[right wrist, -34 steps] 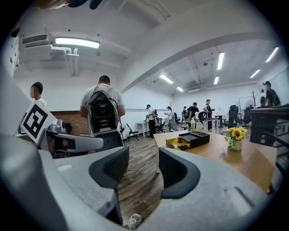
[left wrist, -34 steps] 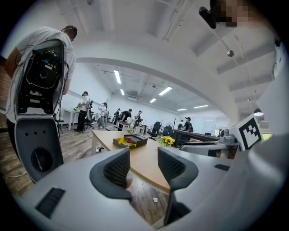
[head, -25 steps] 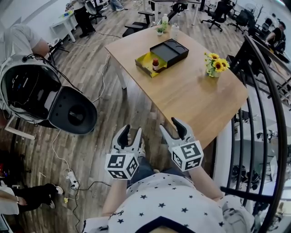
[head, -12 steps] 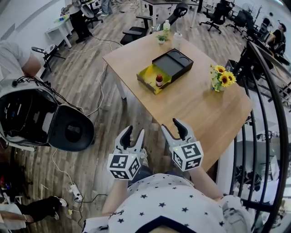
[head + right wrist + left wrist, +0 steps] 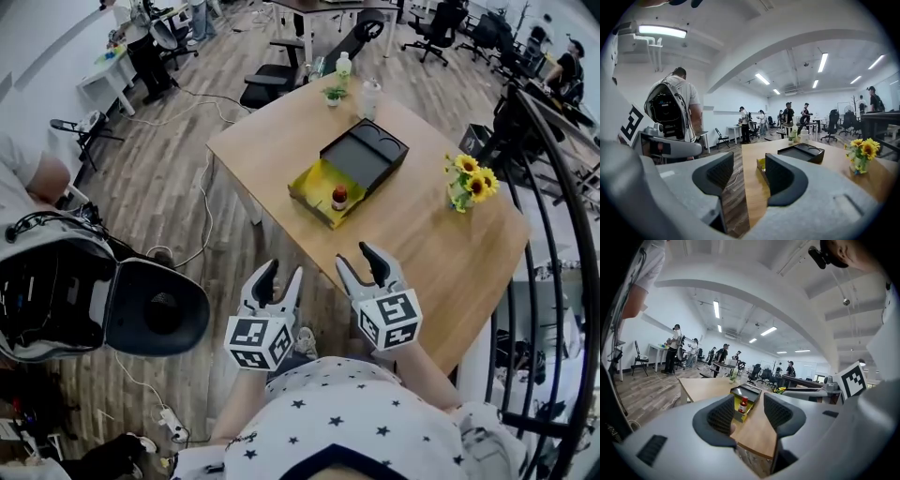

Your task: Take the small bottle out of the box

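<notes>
A small bottle (image 5: 339,198) with a red cap stands upright in the open yellow box (image 5: 321,191) on the wooden table (image 5: 422,234). The box's black lid (image 5: 365,157) rests against its far side. Between the left gripper's jaws I see the same bottle (image 5: 743,404) and box (image 5: 738,405), still far off. My left gripper (image 5: 278,278) is open and empty, held in front of the table's near edge. My right gripper (image 5: 358,261) is open and empty too, just over that edge; in its view the box (image 5: 761,165) shows partly behind one jaw.
A pot of sunflowers (image 5: 471,185) stands at the table's right. Two plastic bottles (image 5: 344,66) and a small plant (image 5: 333,94) sit at its far end. A large black and white machine (image 5: 84,295) stands on the floor at left. Black railings (image 5: 553,234) run along the right.
The table has come nearer and lower in the head view, and the machine at left has slid down. Both grippers stay open in the same pose.
</notes>
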`<action>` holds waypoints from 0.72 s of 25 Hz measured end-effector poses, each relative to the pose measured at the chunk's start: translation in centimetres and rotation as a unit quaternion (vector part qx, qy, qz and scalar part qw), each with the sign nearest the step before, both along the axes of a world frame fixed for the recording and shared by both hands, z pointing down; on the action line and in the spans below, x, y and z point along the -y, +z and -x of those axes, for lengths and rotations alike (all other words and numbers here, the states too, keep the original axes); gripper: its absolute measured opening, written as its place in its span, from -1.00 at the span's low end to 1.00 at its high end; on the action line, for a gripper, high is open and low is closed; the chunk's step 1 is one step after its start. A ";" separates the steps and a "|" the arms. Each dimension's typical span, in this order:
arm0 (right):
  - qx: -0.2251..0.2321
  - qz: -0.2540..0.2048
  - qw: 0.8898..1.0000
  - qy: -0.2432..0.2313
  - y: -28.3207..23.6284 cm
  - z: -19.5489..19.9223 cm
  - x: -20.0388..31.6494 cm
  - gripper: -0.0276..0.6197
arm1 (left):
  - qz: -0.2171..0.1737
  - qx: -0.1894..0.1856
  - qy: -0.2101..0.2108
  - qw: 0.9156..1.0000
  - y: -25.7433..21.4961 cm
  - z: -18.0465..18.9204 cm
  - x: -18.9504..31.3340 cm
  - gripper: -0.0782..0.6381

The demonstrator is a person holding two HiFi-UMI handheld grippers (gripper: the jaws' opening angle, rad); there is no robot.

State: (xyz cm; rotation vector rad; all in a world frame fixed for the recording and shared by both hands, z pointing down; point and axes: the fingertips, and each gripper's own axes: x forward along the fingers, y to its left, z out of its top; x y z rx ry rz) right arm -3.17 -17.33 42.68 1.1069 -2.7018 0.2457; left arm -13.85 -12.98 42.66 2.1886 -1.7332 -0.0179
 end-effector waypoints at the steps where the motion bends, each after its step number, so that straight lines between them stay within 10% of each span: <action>1: 0.000 0.000 1.000 0.004 0.1 0.4 0.8 -0.32 | 0.001 0.000 0.004 1.000 0.1 0.4 0.9 -0.29; 18: -0.018 0.013 0.998 0.055 2.7 4.0 10.8 -0.32 | 0.016 -0.003 0.049 0.999 2.1 5.1 11.0 -0.29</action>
